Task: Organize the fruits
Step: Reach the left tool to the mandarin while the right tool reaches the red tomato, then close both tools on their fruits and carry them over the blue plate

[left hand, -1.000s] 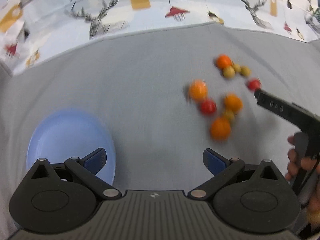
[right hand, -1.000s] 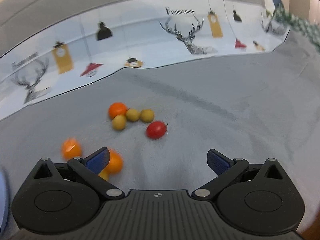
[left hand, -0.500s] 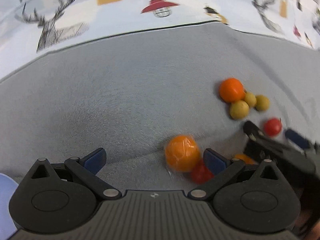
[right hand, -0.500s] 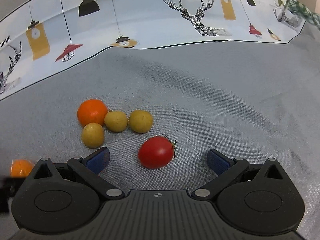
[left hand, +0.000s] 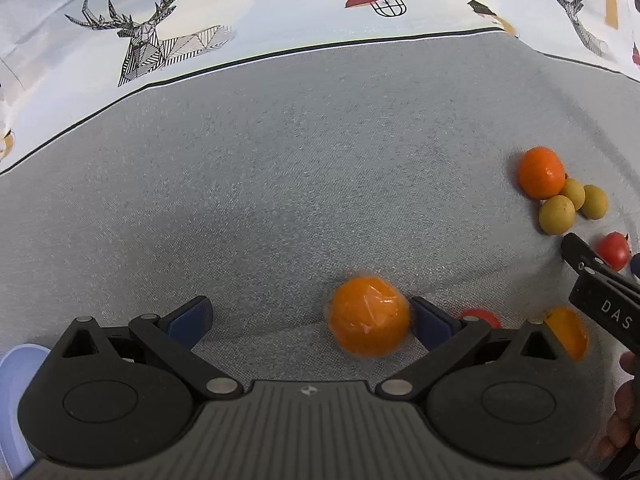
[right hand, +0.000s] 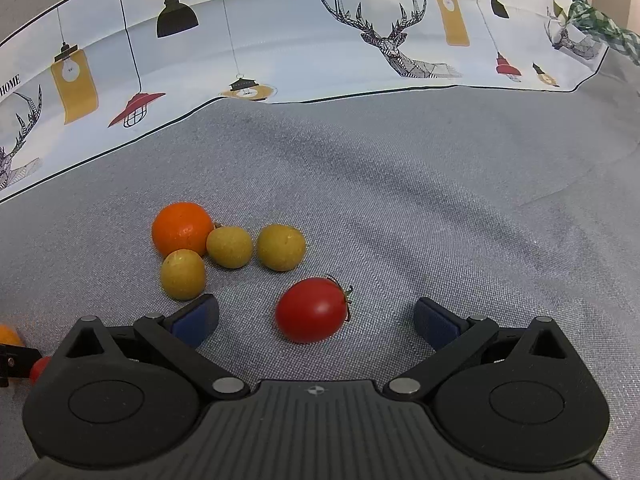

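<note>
The left gripper (left hand: 308, 318) was wide open with an orange (left hand: 368, 322) by its right finger, and the open right gripper (right hand: 316, 318) had a red tomato (right hand: 311, 309) between its fingers.

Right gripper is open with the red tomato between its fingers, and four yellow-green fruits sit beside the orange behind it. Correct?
Not quite. The right wrist view shows three yellow-green fruits, not four, beside the orange. The rest holds: the right gripper is open with the red tomato between its fingers.
</note>
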### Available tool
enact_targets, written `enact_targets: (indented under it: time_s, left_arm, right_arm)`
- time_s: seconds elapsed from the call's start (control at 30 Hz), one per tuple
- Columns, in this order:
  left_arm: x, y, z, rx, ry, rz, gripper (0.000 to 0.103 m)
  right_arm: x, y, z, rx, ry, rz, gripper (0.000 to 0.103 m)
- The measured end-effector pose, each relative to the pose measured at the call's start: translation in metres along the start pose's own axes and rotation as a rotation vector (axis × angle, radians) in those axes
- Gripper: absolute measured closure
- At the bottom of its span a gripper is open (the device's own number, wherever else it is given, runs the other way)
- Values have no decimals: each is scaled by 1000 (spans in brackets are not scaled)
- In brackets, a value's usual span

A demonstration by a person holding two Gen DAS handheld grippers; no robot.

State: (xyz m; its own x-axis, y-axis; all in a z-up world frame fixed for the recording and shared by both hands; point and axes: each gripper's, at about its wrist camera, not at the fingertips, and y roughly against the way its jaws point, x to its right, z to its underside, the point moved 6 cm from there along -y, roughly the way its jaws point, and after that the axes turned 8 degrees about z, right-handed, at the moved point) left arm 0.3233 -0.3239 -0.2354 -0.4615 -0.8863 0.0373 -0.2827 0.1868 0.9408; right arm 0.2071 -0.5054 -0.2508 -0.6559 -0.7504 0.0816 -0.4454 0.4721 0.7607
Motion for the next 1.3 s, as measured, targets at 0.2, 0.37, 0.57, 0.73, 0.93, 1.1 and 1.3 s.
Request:
enact_targets:
  time_s: [0.2, 0.37, 0.57, 0.73, 0.93, 1.1, 1.3]
  left_arm:
    - [11, 3, 2, -25, -102, 6, 0]
    - [18, 7, 11, -23, -182, 3, 0]
    - [25, 17, 8, 35, -176, 109, 61]
    - [22, 29, 5, 70, -127, 127, 61]
    - [16, 75, 20, 98, -87, 159, 61]
    - [-16, 149, 72, 168, -54, 111, 61]
    - [-80, 227, 159, 200, 25, -1, 61]
  right_arm:
    - [-1, 1, 4, 37, 8, 11, 0]
    - [-1, 2, 3, 34, 24, 15, 1]
    - [2, 7, 2, 32, 10, -4, 32]
    - [13, 16, -1, 41, -48, -32, 69]
    - [32, 25, -11, 142, -122, -7, 69]
    - [45, 41, -6, 143, -130, 18, 69]
    - [41, 134, 6, 215, -117, -87, 69]
